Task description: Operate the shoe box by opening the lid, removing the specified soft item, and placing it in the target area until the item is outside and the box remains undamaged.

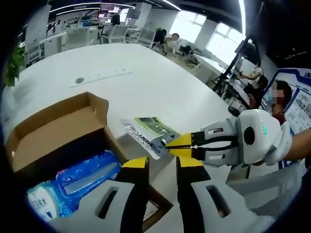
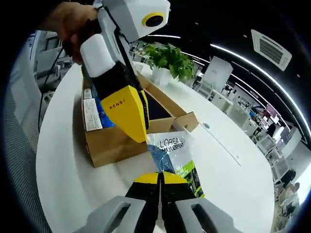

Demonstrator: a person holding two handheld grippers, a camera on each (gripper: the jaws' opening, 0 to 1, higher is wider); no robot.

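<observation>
Best done slowly here: keep the right gripper (image 2: 159,178) pinched on the near edge of the sachet (image 2: 174,160), carry it low and flat away from the shoe box (image 2: 114,141), and set it on bare table (image 2: 233,184) before letting go. No tugging, since the thin packet could slip or tear.

Right jaws nearly closed, yellow tips pressed together on the sachet's edge, seen also in the left gripper view at (image 1: 176,145). Sachet (image 1: 148,132) lying flat on the table just beside the box, already outside it.

Left gripper (image 1: 161,167) held above the box's near corner, jaws parted a little, gripping nothing; in the right gripper view seen at (image 2: 127,109), in front of the box.

Shoe box (image 1: 63,127): plain brown cardboard, matte, rectangular, lid folded back, flaps upright and uncrushed. Inside, a soft blue and white plastic pack (image 1: 73,182), glossy and slightly puffy. Sachet: thin, glossy foil, white, blue and green print. Table: broad, smooth, white, rounded edge. Potted green plant (image 2: 170,59) far behind.
</observation>
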